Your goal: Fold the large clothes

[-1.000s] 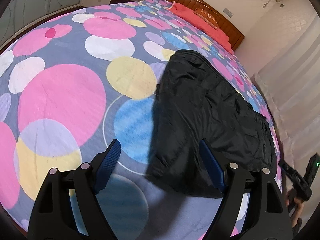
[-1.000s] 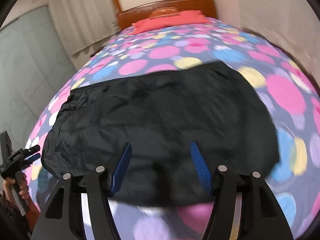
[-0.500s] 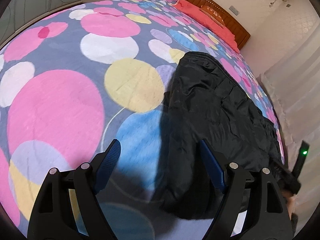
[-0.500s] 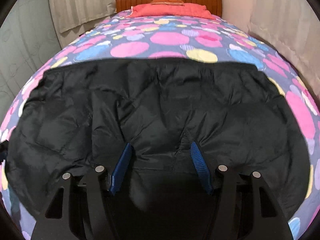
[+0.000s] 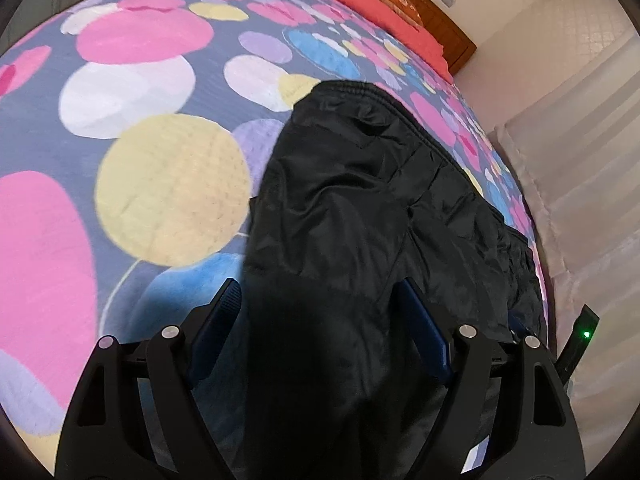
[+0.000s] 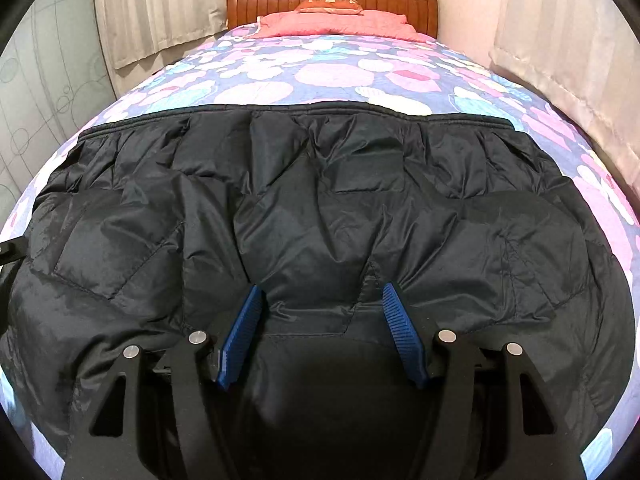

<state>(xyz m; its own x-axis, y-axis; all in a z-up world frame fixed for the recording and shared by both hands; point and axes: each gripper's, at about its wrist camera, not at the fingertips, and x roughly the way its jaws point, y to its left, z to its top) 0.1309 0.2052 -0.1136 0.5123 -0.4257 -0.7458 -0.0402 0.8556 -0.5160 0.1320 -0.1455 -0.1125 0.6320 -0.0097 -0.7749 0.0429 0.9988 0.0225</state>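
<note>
A large black quilted jacket (image 6: 320, 208) lies spread across the near part of the bed, its elastic hem along the far edge. In the left wrist view the jacket (image 5: 360, 200) runs from the centre toward the right. My left gripper (image 5: 320, 300) is open, its blue fingers either side of the jacket's near end. My right gripper (image 6: 320, 300) is open, low over the jacket's near edge, with a puff of fabric between its blue pads (image 6: 244, 320).
The bed has a blanket with coloured circles (image 5: 160, 184). Red pillows (image 6: 332, 24) and a wooden headboard (image 6: 256, 0) stand at the far end. Curtains (image 6: 560, 40) hang close on the right. The other gripper's body with a green light (image 5: 580, 340) shows at the right.
Both grippers have moved in toward the jacket. The left one went from the bare blanket to straddling the jacket's end. The right one dropped closer onto the near edge.
</note>
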